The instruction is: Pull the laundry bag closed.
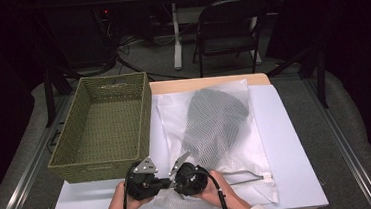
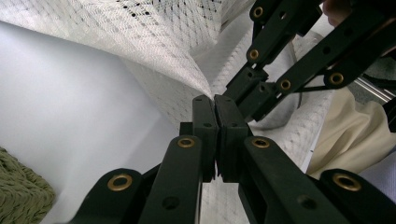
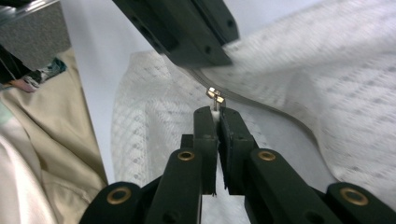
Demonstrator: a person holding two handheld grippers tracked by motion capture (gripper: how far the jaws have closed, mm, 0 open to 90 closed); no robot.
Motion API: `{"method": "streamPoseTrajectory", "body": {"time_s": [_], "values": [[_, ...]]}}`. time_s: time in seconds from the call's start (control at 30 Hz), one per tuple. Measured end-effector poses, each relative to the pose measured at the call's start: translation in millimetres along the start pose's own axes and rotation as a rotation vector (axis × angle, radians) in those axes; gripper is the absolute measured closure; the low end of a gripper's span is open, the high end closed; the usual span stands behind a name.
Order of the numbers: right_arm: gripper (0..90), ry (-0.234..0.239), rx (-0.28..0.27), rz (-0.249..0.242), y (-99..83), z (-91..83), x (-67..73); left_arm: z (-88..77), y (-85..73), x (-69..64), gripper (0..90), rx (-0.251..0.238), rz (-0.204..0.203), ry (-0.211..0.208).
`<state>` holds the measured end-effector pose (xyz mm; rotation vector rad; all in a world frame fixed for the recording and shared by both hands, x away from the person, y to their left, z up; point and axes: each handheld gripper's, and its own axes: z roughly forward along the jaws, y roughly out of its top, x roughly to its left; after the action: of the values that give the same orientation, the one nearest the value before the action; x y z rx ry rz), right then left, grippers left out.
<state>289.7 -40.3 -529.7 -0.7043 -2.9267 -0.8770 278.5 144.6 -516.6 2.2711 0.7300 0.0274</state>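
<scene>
A white mesh laundry bag (image 1: 237,155) lies on the white table (image 1: 292,146) with a dark garment (image 1: 214,114) inside it. Both grippers meet at the bag's near left corner, by the table's front edge. My left gripper (image 1: 166,182) is shut on a fold of the mesh (image 2: 187,79); its tips (image 2: 215,100) pinch the cloth. My right gripper (image 1: 176,182) faces it and is shut on the white pull tab behind the metal zipper slider (image 3: 215,95). The zipper track (image 3: 266,109) curves away to the right. A person's hands hold both grippers.
A green woven basket (image 1: 143,119) stands at the table's left, touching the bag's left edge; its inside looks bare. Beyond the table's far edge stands a dark folding chair (image 1: 230,28). Bare table shows to the right of the bag.
</scene>
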Motion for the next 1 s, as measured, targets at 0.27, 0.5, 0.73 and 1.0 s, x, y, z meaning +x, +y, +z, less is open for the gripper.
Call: {"method": "streamPoseTrajectory", "body": {"time_s": [0.27, 0.5, 0.73, 1.0], "values": [[86.3, -0.009, 0.021, 0.012, -4.0, -4.0, -8.2, -2.6, -0.3, 2.1, 88.1, 0.000, 0.002, 0.008], [86.3, -0.024, 0.044, 0.012, -8.0, -8.7, -14.1, -5.7, -1.9, 5.0, 87.9, -0.015, -0.018, 0.008], [86.3, -0.040, 0.057, 0.020, -14.0, -16.0, -21.2, -6.0, -2.2, 6.2, 87.6, -0.009, -0.017, 0.008], [86.3, -0.051, 0.076, 0.035, -20.8, -21.6, -26.4, -6.1, -2.9, 7.4, 87.5, -0.009, -0.021, 0.010]]}}
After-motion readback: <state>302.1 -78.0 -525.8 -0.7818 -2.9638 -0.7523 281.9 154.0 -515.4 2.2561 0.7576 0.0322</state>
